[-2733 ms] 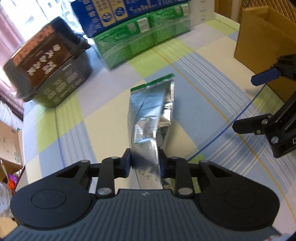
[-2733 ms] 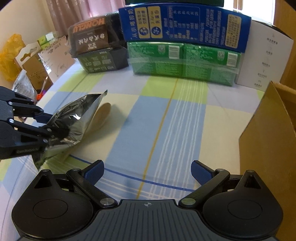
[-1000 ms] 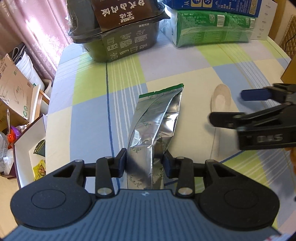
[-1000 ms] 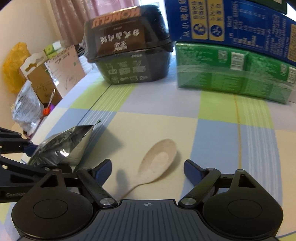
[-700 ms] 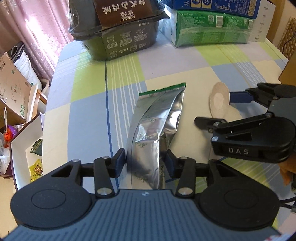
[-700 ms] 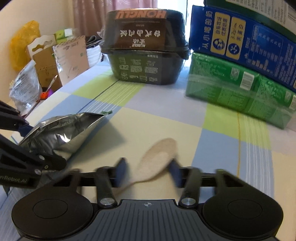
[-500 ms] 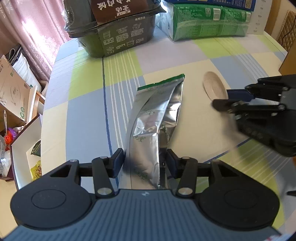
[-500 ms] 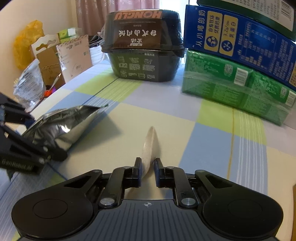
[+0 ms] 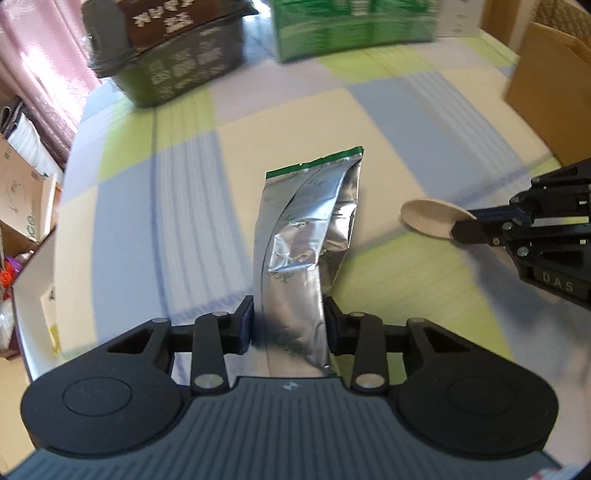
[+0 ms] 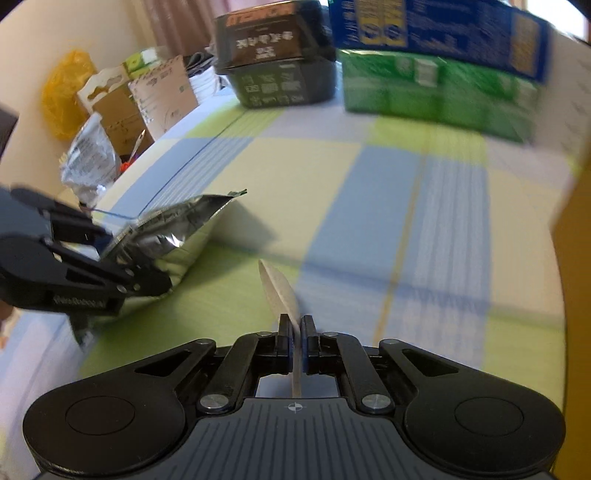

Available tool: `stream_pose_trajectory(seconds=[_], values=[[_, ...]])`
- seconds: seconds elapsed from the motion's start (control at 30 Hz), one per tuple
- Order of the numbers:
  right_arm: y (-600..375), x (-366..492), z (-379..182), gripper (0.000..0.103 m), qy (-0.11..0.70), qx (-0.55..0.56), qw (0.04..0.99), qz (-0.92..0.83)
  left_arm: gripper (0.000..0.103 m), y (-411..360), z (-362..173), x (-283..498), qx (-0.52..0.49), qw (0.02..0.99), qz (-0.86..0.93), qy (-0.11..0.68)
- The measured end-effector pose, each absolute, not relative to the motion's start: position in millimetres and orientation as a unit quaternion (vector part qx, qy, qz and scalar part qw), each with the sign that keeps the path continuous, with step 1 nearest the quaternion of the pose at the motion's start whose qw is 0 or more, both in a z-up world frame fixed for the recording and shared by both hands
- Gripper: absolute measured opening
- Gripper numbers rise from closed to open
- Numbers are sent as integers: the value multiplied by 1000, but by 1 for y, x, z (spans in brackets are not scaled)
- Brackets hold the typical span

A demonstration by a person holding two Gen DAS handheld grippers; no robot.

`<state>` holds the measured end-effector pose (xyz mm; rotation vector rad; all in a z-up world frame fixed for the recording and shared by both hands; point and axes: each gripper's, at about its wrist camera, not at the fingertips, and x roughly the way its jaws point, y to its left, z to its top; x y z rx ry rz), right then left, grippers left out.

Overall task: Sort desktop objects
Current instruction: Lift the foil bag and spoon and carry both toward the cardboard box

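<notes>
While the left hand-held gripper (image 9: 289, 325) sits at the bottom centre of its own view, its two fingers are pressed against the sides of a silver foil pouch (image 9: 308, 236), which stands up toward the middle of the frame with its green-edged top uppermost. At the right edge of that view the right hand-held gripper (image 9: 467, 229) is closed tight on the handle of a pale spoon (image 9: 430, 218), whose bowl points left, near the pouch but apart from it. In the right wrist view the spoon (image 10: 279, 291) shows edge-on, rising from the narrow gap between the fingers at lower centre, above the checked cloth of the bench (image 10: 369, 206). The pouch (image 10: 173, 229) lies at left centre, gripped by the left hand-held gripper (image 10: 147, 273). Along the top of the frame stand a black food container (image 10: 277, 62), a green pack (image 10: 432, 88) and a blue box (image 10: 436, 33) on it.
</notes>
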<state>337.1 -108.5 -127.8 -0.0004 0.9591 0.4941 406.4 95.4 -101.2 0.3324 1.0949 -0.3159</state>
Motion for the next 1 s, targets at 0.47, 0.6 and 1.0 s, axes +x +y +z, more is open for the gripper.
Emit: stream_pose_trajectory(seconds=[0.47, 0.6, 1.0], values=[[-169, 219, -100, 1, 461, 79, 863, 194, 27, 37, -85, 261, 99, 844, -166, 500], [-179, 199, -97, 1, 457, 105, 866, 176, 27, 32, -75, 241, 91, 847, -161, 498], [-200, 168, -68, 1, 432, 121, 880, 157, 27, 21, -46, 201, 63, 858, -137, 490]])
